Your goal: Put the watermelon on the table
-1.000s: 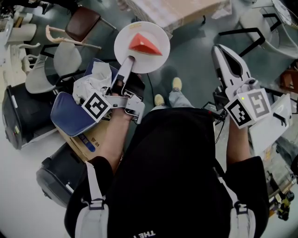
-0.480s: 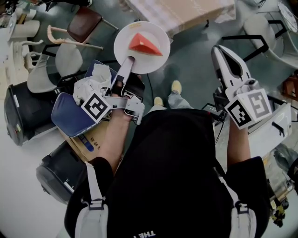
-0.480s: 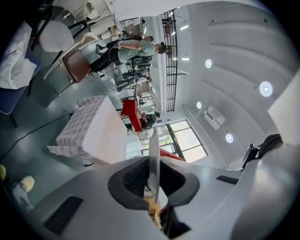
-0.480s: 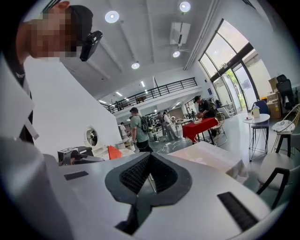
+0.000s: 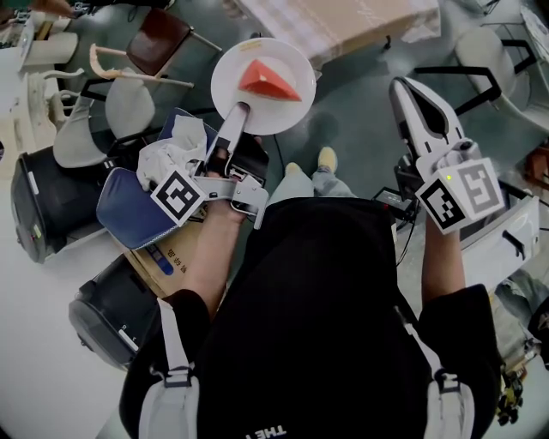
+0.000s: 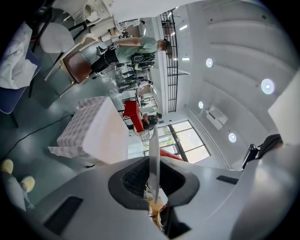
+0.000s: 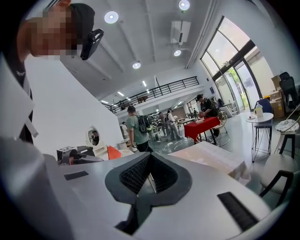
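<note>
Left tool is clamped on the near rim of the white plate. In the left gripper view that rim shows edge-on, pinched between the black pads. The watermelon slice sits on the plate, a red wedge toward the far side. The plate is out over the floor, with the cloth-covered table just beyond it. Right tool is closed on nothing, jaws together in its own view, well apart off to the right.

Now, handling. The wedge looks to lie loose on a smooth surface, so I'd expect it to slide the moment the plate tips. The plate is stiff and probably breakable. It is gripped at one edge only, so the load hangs out past the pads and wants to lever downward. The rim hold is the sensible one. Pinching the wedge directly could crush it if it's real fruit, and from here I can't tell whether it is real or a model.

Pose: the left forearm reaches straight ahead, with the tool about level and the plate flat. The right arm extends forward alongside, its tool nosing slightly down, free to steady the far rim if the plate sags
</note>
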Motion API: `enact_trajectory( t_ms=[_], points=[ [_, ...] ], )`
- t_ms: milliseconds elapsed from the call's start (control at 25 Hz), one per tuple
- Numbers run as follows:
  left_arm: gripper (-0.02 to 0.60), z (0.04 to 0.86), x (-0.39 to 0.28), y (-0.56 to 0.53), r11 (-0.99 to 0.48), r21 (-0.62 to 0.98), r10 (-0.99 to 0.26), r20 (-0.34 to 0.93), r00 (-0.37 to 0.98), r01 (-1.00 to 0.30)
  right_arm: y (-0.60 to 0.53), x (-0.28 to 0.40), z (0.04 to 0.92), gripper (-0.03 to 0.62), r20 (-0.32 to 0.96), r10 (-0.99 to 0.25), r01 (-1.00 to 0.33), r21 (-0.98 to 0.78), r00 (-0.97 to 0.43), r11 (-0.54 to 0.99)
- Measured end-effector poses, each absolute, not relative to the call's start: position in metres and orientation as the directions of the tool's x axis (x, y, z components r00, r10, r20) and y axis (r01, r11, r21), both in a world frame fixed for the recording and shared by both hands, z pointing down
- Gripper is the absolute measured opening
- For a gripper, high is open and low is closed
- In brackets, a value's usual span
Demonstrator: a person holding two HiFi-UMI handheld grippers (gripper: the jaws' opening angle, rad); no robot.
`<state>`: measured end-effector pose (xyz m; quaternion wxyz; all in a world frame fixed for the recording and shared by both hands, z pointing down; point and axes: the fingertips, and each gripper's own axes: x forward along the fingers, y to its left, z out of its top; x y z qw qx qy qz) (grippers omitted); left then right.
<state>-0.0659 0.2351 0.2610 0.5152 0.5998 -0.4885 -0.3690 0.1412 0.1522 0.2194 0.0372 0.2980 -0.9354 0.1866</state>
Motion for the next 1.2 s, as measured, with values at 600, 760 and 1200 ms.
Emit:
enact_trajectory(
  t_ms=[600, 760, 1200],
  points=[
    [0.043, 0.258, -0.06, 0.227, 0.0, 0.977, -0.96, 0.059, 0.274, -0.213, 0.15, 0.144, 0.215, 0.012, 0.177, -0.553, -0.579, -0.323, -0.814, 0.748],
    [0.043, 0.257, -0.061, 0.227, -0.003, 0.977, -0.96, 0.057, 0.273, -0.214, 0.151, 0.145, 0.215, 0.012, 0.175, -0.557, -0.581, -0.331, -0.812, 0.743],
    [0.044, 0.26, -0.082, 0.214, -0.001, 0.978, -0.962, 0.056, 0.267, -0.207, 0.136, 0.122, 0.218, 0.012, 0.186, -0.552, -0.581, -0.328, -0.813, 0.745]
  ],
)
